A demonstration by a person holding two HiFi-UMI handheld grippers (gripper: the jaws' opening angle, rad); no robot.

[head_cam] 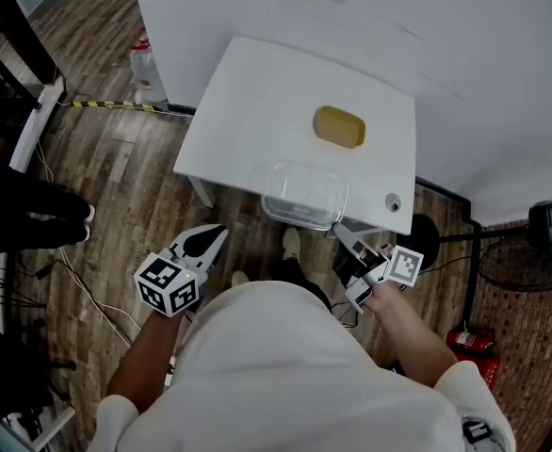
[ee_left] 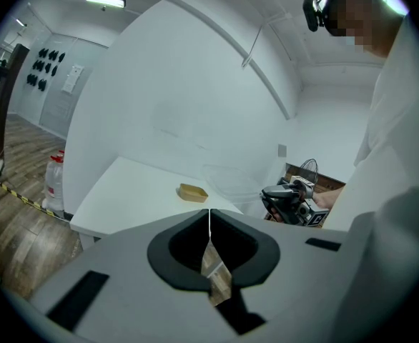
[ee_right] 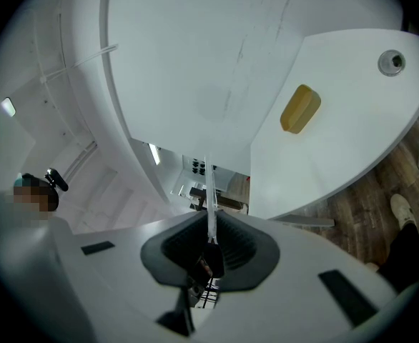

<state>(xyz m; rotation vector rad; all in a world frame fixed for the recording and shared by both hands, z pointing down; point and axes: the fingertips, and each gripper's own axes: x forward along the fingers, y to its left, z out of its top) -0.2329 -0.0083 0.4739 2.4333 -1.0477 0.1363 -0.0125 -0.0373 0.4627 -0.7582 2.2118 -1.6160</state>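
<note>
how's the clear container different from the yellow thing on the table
The clear container is see-through and larger; the yellow block is opaque and smaller. The clear container juts past the white table's near edge with the right gripper shut on its rim; the yellow block lies farther back, untouched. Both are rounded rectangles on that table.

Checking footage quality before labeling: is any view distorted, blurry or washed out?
Head view: sharp, evenly lit white table. Left gripper view: heavy fisheye bending, dark corners, bright ceiling lamp. Right gripper view: same fisheye curve; the clear container blurs between the jaws.
</note>
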